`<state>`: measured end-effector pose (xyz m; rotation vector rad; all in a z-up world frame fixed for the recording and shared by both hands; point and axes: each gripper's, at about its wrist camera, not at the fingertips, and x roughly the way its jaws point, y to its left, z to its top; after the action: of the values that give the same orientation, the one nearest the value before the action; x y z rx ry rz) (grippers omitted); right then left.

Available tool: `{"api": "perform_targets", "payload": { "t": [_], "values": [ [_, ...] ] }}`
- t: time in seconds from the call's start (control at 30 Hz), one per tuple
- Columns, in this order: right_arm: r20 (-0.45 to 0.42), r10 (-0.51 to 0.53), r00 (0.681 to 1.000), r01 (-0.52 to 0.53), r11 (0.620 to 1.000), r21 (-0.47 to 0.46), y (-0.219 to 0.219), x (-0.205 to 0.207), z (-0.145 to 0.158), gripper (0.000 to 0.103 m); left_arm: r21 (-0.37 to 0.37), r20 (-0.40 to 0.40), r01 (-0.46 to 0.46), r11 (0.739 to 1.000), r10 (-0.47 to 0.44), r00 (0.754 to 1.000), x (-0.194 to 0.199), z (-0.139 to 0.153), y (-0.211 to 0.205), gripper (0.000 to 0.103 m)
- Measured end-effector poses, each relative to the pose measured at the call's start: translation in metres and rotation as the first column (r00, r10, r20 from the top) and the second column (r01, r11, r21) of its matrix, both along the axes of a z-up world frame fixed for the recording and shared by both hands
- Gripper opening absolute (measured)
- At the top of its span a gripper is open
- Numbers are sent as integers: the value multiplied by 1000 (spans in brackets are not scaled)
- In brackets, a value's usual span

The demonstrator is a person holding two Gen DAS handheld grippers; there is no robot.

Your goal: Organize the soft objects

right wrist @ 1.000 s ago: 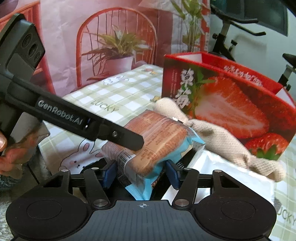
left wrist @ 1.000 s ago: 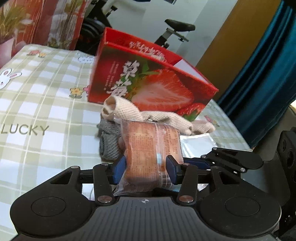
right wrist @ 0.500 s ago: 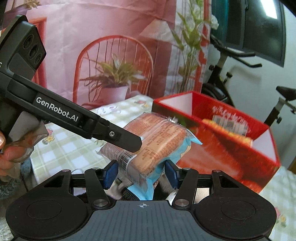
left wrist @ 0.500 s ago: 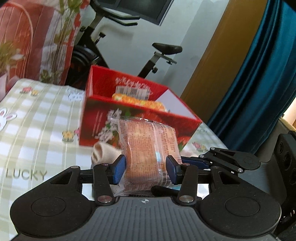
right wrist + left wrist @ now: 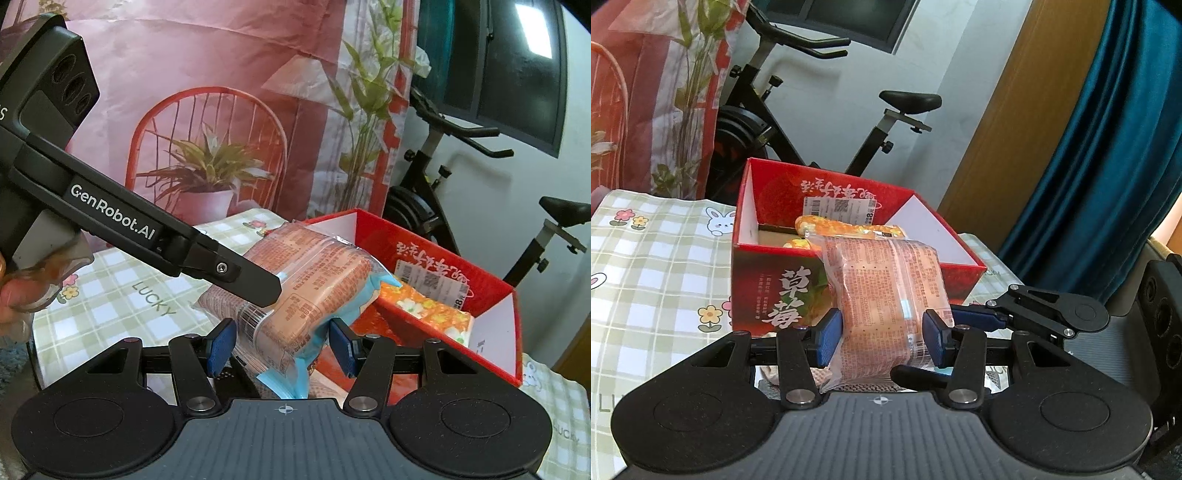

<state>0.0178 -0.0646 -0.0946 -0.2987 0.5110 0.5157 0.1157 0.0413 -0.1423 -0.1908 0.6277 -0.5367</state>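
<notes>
An orange bread packet (image 5: 886, 295) with a blue end hangs in the air in front of the red strawberry box (image 5: 753, 288). My left gripper (image 5: 882, 332) is shut on it, both blue pads pressing its sides. My right gripper (image 5: 282, 345) is shut on the same bread packet (image 5: 314, 280) from the other side, near the blue end. One finger of the left gripper (image 5: 236, 273) crosses over the packet in the right wrist view. The open strawberry box (image 5: 424, 240) holds an orange floral packet (image 5: 424, 310), which also shows in the left wrist view (image 5: 842, 227).
A green checked tablecloth (image 5: 657, 266) covers the table under the box. Behind the table stand an exercise bike (image 5: 886, 122), a printed pink backdrop (image 5: 221, 110) and a blue curtain (image 5: 1108, 147). A person's hand (image 5: 11, 295) holds the left gripper's handle.
Both grippers have risen together with the bread packet. The socks on the table have dropped out of sight, and the inside of the strawberry box now shows.
</notes>
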Motion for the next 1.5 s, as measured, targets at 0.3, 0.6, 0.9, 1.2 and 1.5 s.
{"api": "perform_targets", "payload": {
  "t": [0.3,0.6,0.9,1.2,1.5],
  "values": [
    [-9,1,1000,-1,1000,16,-11,24,5,52,-10,-6,6,1000,-6,1000,22,6,-1,49],
    [5,2,1000,-2,1000,9,-18,87,21,52,-72,-33,-16,997,14,999,89,13,5,49],
    [-92,-22,996,24,999,24,-18,181,6,52,2,-48,-81,997,81,996,156,4,-2,54],
    [-195,-43,980,42,999,-11,-6,226,-21,52,71,-80,-104,992,109,991,178,-10,-2,54],
    [-190,-69,979,62,997,-40,-5,217,-20,53,157,-11,-111,981,114,993,164,0,-11,63]
  ]
}}
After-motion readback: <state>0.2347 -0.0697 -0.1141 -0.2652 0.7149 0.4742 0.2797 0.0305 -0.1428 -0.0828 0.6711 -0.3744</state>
